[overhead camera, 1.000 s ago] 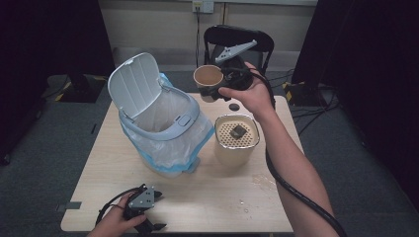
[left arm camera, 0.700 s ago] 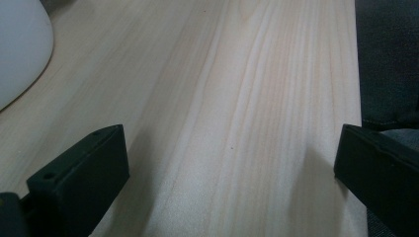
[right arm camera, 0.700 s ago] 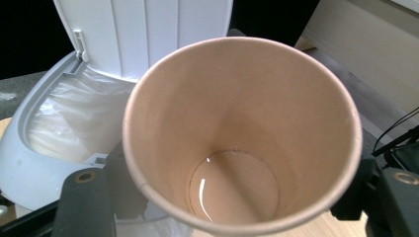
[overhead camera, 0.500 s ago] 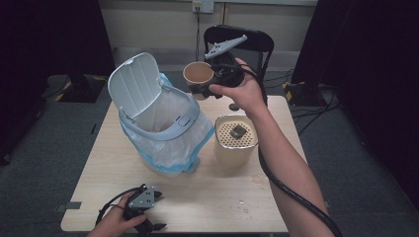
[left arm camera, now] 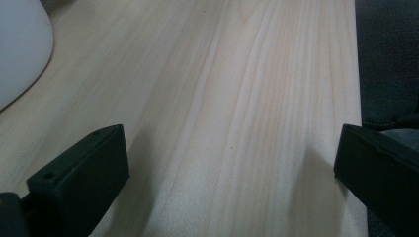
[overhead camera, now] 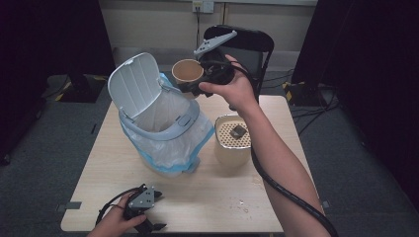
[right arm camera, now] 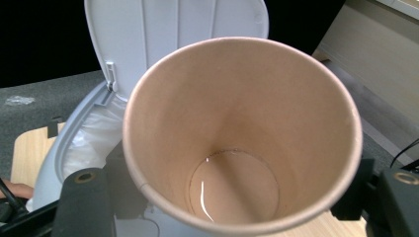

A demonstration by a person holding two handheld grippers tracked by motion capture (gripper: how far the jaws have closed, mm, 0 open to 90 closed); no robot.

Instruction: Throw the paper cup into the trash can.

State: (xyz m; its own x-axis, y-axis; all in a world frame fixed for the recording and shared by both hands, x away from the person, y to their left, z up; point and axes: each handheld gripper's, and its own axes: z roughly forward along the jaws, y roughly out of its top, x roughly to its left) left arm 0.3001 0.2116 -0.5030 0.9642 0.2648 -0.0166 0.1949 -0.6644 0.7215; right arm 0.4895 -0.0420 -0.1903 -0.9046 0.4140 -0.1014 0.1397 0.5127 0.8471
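A brown paper cup (overhead camera: 187, 72) hangs in the air by the far rim of the white bin (overhead camera: 158, 118), held upright by my right gripper (overhead camera: 195, 85), which is shut on it. In the right gripper view the cup (right arm camera: 242, 133) shows an empty inside with a trace of liquid at the bottom, and the bin's raised lid (right arm camera: 173, 34) stands behind it. The bin has a clear liner and its lid (overhead camera: 132, 83) is up. My left gripper (overhead camera: 150, 224) rests open on the table's near left edge; nothing lies between its jaws over the bare wood (left arm camera: 227, 123).
A beige canister (overhead camera: 232, 138) with a perforated top and a dark knob stands right of the bin. A black chair (overhead camera: 247, 42) is behind the table. Crumbs (overhead camera: 242, 205) lie near the front edge. The table's front right is free.
My right gripper has carried the cup up and to the left, from behind the canister toward the open bin. The left gripper has stayed put.
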